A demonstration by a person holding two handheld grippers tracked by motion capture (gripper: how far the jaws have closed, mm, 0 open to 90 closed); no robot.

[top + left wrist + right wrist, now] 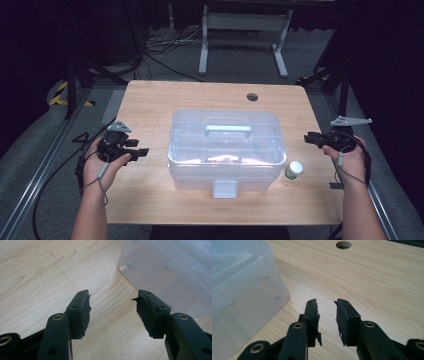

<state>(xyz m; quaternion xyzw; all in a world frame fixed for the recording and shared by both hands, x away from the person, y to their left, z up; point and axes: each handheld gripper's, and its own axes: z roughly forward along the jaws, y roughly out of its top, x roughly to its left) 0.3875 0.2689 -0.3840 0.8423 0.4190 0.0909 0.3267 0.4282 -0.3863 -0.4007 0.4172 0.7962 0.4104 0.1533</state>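
Translucent plastic storage box (226, 150) sits at the centre of the wooden table (150, 100), lid closed, white handle (228, 129) on top and 1 front latch (225, 189); contents blurred, not identifiable. Just beside its right front corner stands 1 small white-capped bottle (293, 170) with a green label, writing unreadable. Left gripper (112, 305), left of the box, jaws spread, nothing between. Right gripper (326, 305), right of the box, jaws narrowly parted, nothing between.
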